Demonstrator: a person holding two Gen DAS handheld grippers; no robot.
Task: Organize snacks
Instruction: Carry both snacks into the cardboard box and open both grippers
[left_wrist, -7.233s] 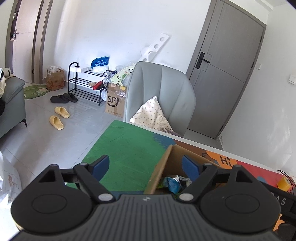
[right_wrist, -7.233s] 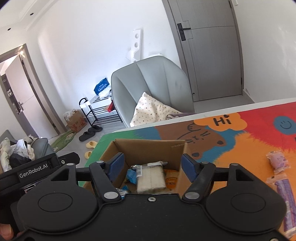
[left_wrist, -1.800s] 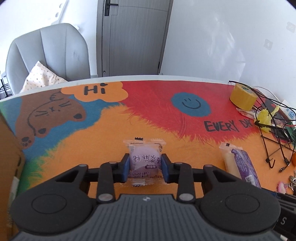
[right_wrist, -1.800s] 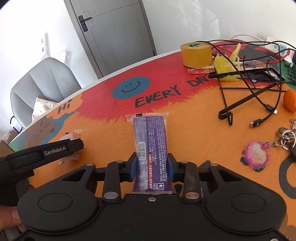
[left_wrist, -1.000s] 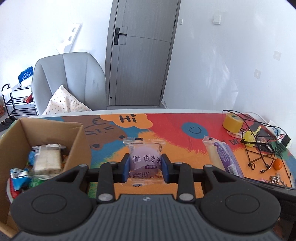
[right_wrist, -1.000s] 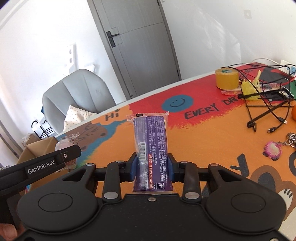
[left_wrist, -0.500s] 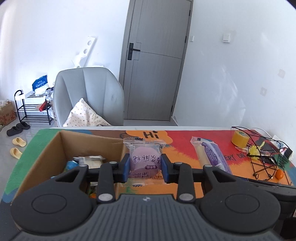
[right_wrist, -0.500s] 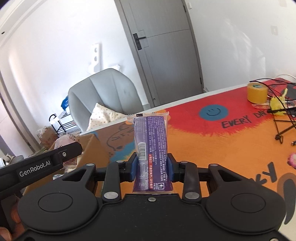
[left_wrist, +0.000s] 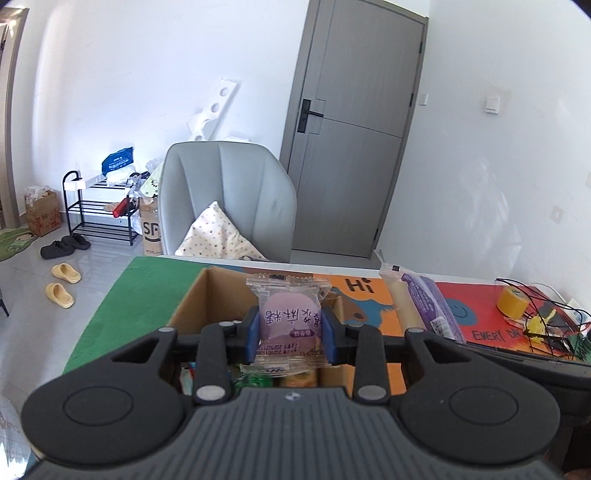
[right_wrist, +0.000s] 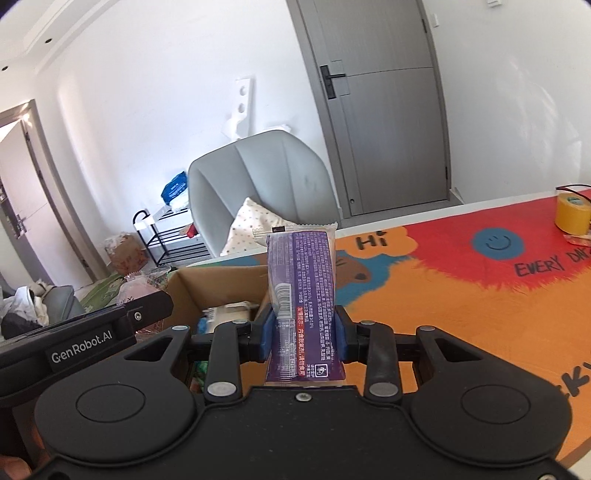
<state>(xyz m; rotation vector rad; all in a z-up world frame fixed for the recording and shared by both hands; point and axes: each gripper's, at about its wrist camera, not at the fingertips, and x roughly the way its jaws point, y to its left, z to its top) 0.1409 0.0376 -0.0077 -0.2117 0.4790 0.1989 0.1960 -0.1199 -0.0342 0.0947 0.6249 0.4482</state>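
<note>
Bright cartoon-printed matting covers the table (right_wrist: 461, 295) around an open cardboard box (left_wrist: 192, 306). Above the box, the left gripper (left_wrist: 289, 334) has its jaws clenched on a crinkly clear pouch with a round lilac cake (left_wrist: 289, 314); the right gripper (right_wrist: 301, 338) clamps a long glossy purple snack bar (right_wrist: 303, 291).

Grey chair (left_wrist: 229, 199) with cushion (left_wrist: 218, 236), tape roll (right_wrist: 572, 214) on mat

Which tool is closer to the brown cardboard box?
Left. The left tool, holding the round purple snack packet, is over the open brown cardboard box. The right tool, holding the long purple snack bar, is beside the box's right edge.
</note>
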